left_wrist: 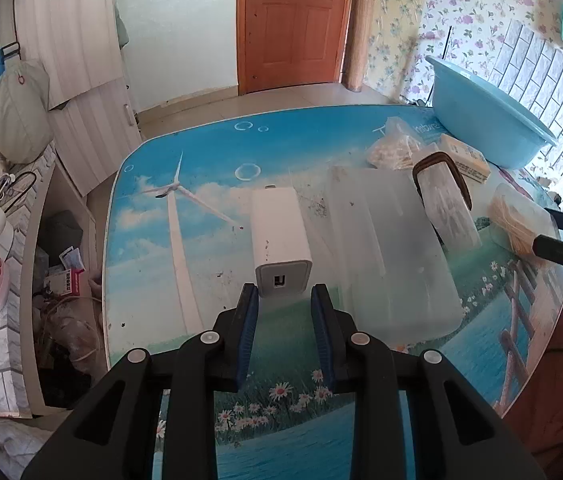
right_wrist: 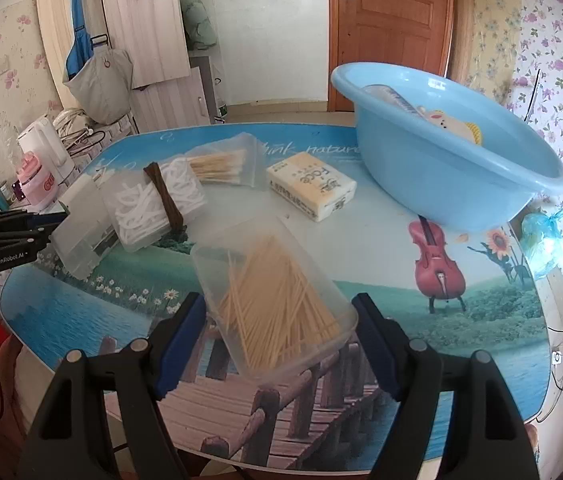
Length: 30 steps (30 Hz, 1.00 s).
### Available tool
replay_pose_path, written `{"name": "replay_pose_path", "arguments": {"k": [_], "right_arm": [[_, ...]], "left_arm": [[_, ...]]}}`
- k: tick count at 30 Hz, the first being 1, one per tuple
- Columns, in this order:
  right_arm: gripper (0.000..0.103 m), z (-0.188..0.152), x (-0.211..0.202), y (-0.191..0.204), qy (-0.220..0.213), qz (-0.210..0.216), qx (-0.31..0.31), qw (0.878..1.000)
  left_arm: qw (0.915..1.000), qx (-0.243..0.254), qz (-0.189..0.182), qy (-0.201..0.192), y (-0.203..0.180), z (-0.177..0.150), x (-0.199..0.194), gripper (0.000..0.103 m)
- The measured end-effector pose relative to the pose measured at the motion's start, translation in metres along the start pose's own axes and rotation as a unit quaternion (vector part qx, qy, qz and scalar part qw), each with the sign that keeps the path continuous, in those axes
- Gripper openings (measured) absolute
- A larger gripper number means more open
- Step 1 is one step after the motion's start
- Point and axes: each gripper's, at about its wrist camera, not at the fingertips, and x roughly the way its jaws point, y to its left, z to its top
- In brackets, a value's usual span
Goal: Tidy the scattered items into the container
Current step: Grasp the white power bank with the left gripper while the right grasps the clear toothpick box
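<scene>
Left gripper: jaws parted, straddling near end of one white charger block. Right gripper: jaws spread, flanking one toothpick box, not clamped. At 1 o'clock: one blue basin on table; one tissue pack at 12.

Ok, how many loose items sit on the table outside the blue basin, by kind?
Clear plastic boxes: 3 (toothpick box, white-swab box, empty-looking box)
Zip bag of cotton swabs: 1
Tissue pack: 1
White charger block: 1
Total: 6, blue basin not counted.
</scene>
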Motion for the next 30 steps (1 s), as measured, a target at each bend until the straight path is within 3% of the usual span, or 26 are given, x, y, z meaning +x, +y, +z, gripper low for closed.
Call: {"name": "replay_pose_path", "arguments": {"k": [9, 12, 16, 20, 25, 30], "right_arm": [[0.075, 0.001, 0.001, 0.004, -0.002, 0.005, -0.014, 1.0], [0.076, 0.001, 0.004, 0.009, 0.0, 0.007, -0.022, 1.0], [0.076, 0.003, 0.007, 0.012, 0.002, 0.008, -0.026, 1.0], [0.076, 0.002, 0.015, 0.013, 0.014, 0.002, -0.03, 0.999], [0.076, 0.001, 0.023, 0.011, 0.021, 0.003, -0.022, 1.0], [0.079, 0.001, 0.026, 0.01, 0.016, 0.001, -0.022, 1.0]], "left_arm": [[0.9998, -0.013, -0.012, -0.013, 0.006, 0.003, 0.003, 0.032], [0.9998, -0.009, -0.014, -0.013, 0.005, 0.005, 0.005, 0.04], [0.9998, -0.01, -0.01, -0.012, 0.006, 0.006, 0.008, 0.075], [0.9997, -0.023, 0.002, -0.008, 0.011, 0.01, 0.015, 0.092], [0.9994, -0.022, 0.027, 0.009, 0.013, 0.016, 0.023, 0.103], [0.9996, -0.002, 0.026, 0.014, 0.009, 0.018, 0.026, 0.103]]}}
